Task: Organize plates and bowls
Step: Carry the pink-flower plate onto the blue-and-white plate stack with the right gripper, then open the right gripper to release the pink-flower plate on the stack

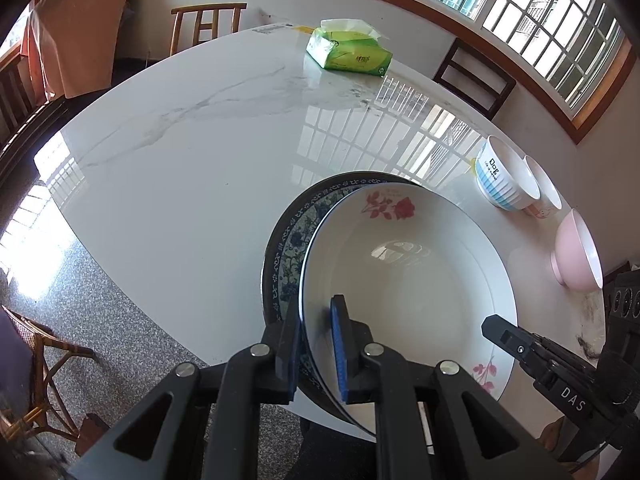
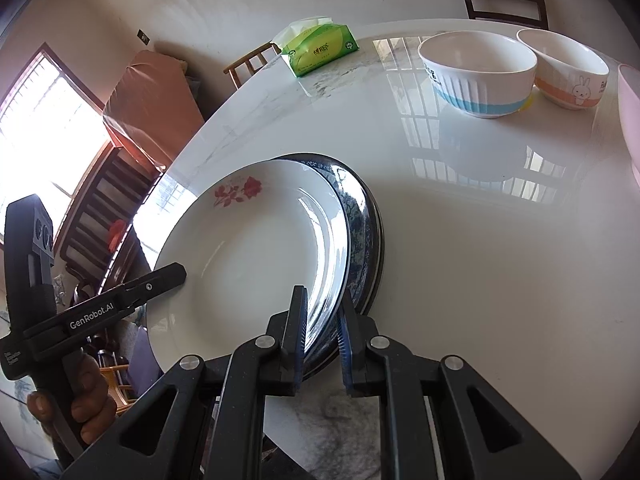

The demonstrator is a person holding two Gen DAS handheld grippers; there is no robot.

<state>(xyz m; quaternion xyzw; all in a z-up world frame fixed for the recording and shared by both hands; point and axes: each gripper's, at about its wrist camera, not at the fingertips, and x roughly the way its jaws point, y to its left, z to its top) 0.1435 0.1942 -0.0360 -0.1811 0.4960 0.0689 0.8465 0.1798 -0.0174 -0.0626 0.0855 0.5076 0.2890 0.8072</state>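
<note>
A stack of plates sits at the table's near edge: a white rose plate (image 1: 408,276) on top, a blue-patterned plate (image 1: 298,236) and a dark plate (image 1: 280,224) under it. My left gripper (image 1: 316,340) is shut on the stack's near-left rim. My right gripper (image 2: 324,330) is shut on the stack's (image 2: 256,256) near-right rim, over the blue plate (image 2: 358,220). Three bowls stand at the right: a blue-striped one (image 2: 480,74), an orange rabbit one (image 2: 568,68) and a pink one (image 1: 576,252).
A green tissue pack (image 1: 348,50) lies at the far side of the white marble table (image 1: 192,152). Chairs stand around the table, a wooden one (image 1: 206,24) at the back and a dark one (image 1: 474,76) by the window.
</note>
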